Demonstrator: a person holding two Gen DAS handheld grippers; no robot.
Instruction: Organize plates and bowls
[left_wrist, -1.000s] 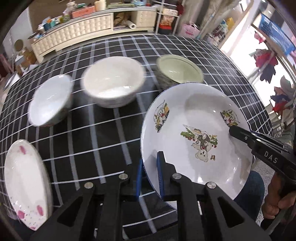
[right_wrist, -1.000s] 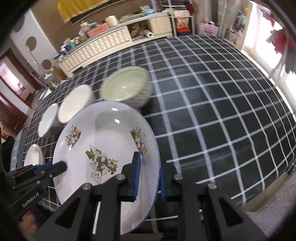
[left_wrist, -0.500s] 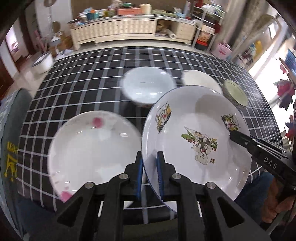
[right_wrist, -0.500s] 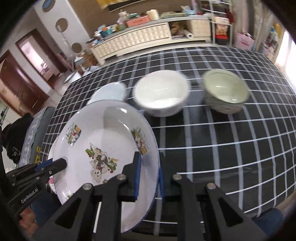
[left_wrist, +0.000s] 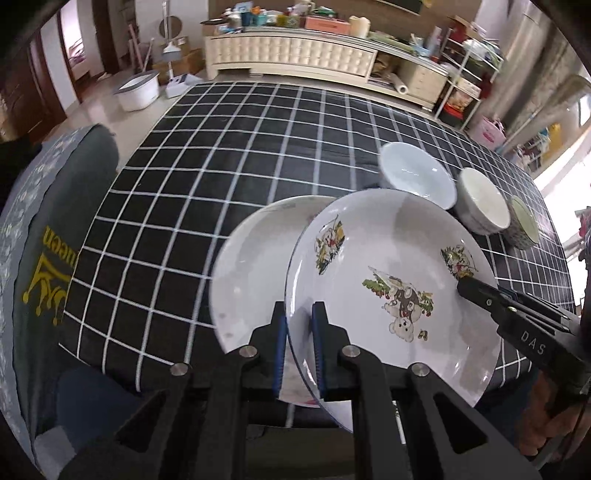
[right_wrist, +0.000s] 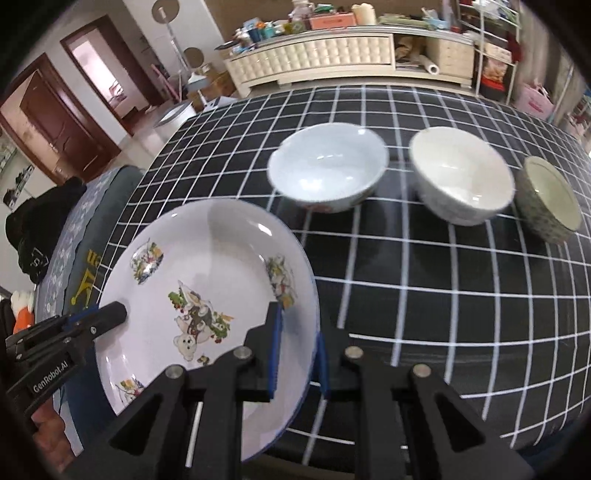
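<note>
A white cartoon plate (left_wrist: 391, 280) (right_wrist: 207, 288) with animal pictures hangs above the table, held at both sides. My left gripper (left_wrist: 298, 332) is shut on its near-left rim and my right gripper (right_wrist: 298, 332) is shut on its right rim. Partly beneath it on the checked cloth lies a second white plate (left_wrist: 255, 273), hidden in the right wrist view. Three bowls stand in a row behind: a pale blue bowl (right_wrist: 327, 166) (left_wrist: 417, 175), a cream bowl (right_wrist: 461, 175) (left_wrist: 482, 201) and a green-lined speckled bowl (right_wrist: 548, 199) (left_wrist: 522, 221).
The black table with white grid cloth (left_wrist: 240, 155) (right_wrist: 443, 277) stretches far behind the dishes. A grey cushioned seat (left_wrist: 40, 229) with yellow print stands at its left edge. A cream sideboard (left_wrist: 291, 55) lines the back wall. A person's hand (left_wrist: 550, 435) holds the right gripper's handle.
The cartoon plate, held by both grippers, has travelled left across the table. It now overlaps the second white plate, and the bowls have slid off to the right of the view.
</note>
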